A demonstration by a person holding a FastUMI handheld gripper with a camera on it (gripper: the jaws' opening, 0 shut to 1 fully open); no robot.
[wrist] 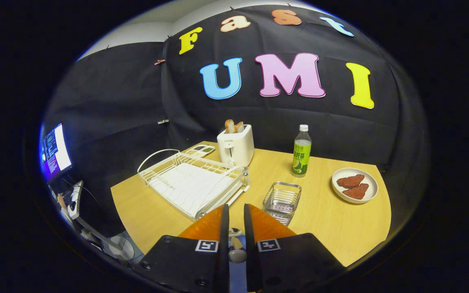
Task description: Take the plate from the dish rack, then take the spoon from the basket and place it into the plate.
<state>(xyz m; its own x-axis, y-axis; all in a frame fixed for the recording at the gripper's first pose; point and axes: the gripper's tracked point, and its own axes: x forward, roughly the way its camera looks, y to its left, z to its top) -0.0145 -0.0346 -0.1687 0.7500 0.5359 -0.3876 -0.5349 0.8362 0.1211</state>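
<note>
My gripper [235,207] hangs over the near edge of the wooden table [332,232], its fingers drawn close together. A small pale spoon [237,249] is wedged between them, low down near their base, and both fingers press on it. Just beyond the right finger stands the wire basket [282,201], with nothing inside. The white dish rack [193,183] lies beyond the left finger and carries no dishes. What sits on the table directly under the fingers is hidden.
A white plate [375,185] with two reddish pieces of meat sits at the far right of the table. A green-labelled bottle [301,152] and a white toaster [235,148] with bread stand at the back. A lit monitor [55,150] is off to the left.
</note>
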